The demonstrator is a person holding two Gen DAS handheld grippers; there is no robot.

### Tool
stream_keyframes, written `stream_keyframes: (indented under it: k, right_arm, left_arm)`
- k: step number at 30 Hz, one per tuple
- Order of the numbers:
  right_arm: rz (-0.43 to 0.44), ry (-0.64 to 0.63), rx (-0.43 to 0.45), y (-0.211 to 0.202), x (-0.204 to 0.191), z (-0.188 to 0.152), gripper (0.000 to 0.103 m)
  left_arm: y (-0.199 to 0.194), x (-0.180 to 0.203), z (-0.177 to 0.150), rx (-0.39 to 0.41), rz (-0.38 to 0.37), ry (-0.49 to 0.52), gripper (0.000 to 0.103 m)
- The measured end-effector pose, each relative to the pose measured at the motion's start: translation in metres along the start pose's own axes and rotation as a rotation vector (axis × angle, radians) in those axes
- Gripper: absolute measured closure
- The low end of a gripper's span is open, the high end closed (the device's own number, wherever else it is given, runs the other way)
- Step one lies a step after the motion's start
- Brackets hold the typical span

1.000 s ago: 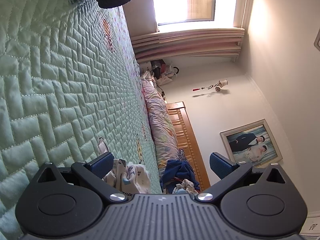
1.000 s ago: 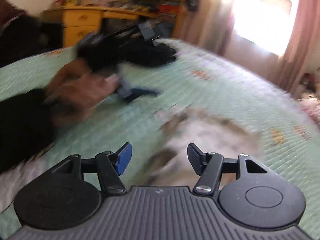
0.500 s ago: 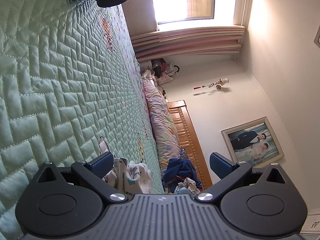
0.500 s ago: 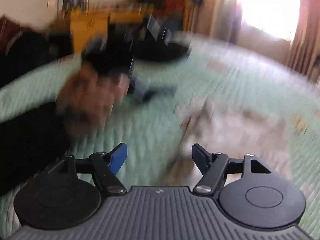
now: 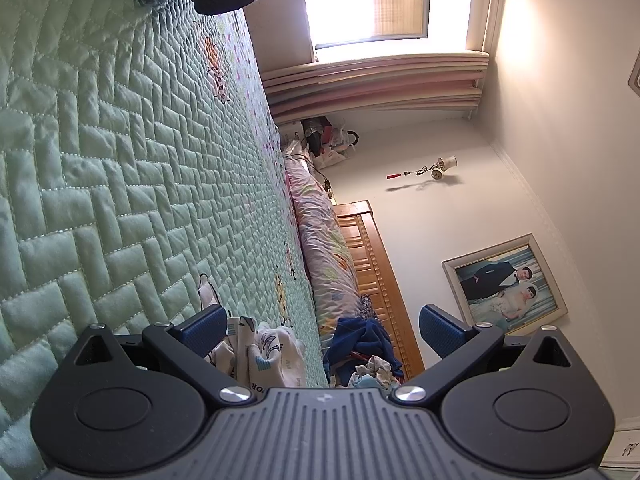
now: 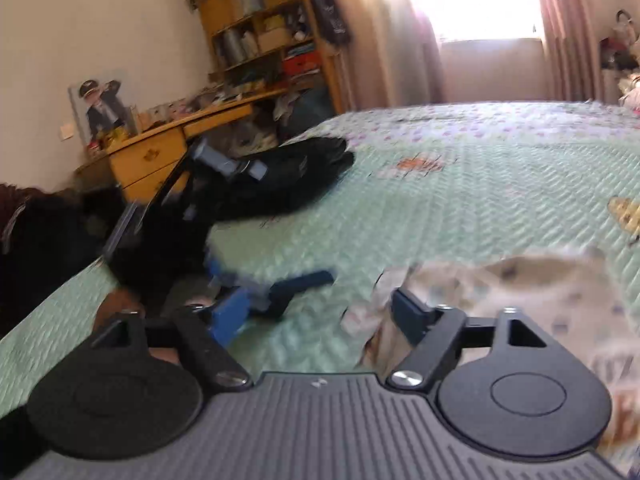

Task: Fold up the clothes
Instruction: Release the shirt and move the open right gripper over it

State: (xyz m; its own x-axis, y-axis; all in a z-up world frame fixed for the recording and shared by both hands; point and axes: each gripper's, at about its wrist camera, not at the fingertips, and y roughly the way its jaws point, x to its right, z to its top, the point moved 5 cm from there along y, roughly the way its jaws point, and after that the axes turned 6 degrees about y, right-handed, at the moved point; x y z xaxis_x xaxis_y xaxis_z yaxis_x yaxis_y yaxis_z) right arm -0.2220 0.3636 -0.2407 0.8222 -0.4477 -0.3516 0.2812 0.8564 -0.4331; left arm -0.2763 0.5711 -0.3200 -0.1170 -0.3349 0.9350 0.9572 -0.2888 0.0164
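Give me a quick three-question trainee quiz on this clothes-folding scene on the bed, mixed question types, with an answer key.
1. True or false: the left claw is clamped on the white printed garment.
2. The dark garment lies on: A) the desk, B) the green quilt, C) the floor.
3. Fill in: the right claw, jaws opening, has ____ between them.

Key: 1 false, it is open; 2 B; 3 nothing, though the pale garment lies just past its right finger.

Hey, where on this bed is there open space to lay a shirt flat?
The green quilt is bare between the black garment and the pale patterned garment, out to the window-side edge. It is crowded near the left gripper, which rests beside the black garment.
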Motion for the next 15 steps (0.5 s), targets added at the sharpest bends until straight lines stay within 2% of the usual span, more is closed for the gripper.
stream_keyframes:
  k: [2,4,5,6,9,11,12,14,15]
  right_arm:
    - [-0.061,0.065,-0.057,0.023,0.015,0.002,0.018]
    - [-0.037,0.124,-0.163,0.045,0.018,-0.009,0.018]
    - [-0.021,0.112,-0.167,0.045,0.014,-0.013,0.018]
    - [-0.011,0.099,-0.147,0.042,0.011,-0.012,0.018]
    - [-0.02,0.108,0.004,0.016,0.016,0.006,0.019]
    - [-0.023,0.182,0.015,0.017,0.029,0.015,0.018]
    - [-0.002,0.239,-0.023,0.025,0.035,0.015,0.018]
    - [0.088,0.383,-0.16,0.05,0.044,0.005,0.018]
    - [0.115,0.428,-0.19,0.054,0.048,0.0,0.019]
  left_arm:
    - [0.0,0.0,0.0,-0.001,0.001,0.002,0.001]
    - [0.0,0.0,0.0,-0.002,0.0,0.003,0.001]
    - [-0.001,0.0,0.0,-0.001,-0.002,0.001,0.001]
    - [-0.001,0.0,0.001,0.0,-0.004,-0.001,0.001]
    - [-0.002,-0.002,0.002,0.004,-0.007,-0.006,0.001]
    - [-0.003,-0.002,0.002,0.004,-0.007,-0.005,0.001]
    - [-0.004,-0.003,0.001,0.003,-0.006,-0.004,0.001]
    - [-0.005,-0.003,0.001,0.001,-0.004,-0.001,0.001]
    - [-0.005,-0.003,0.0,0.0,-0.003,0.0,0.001]
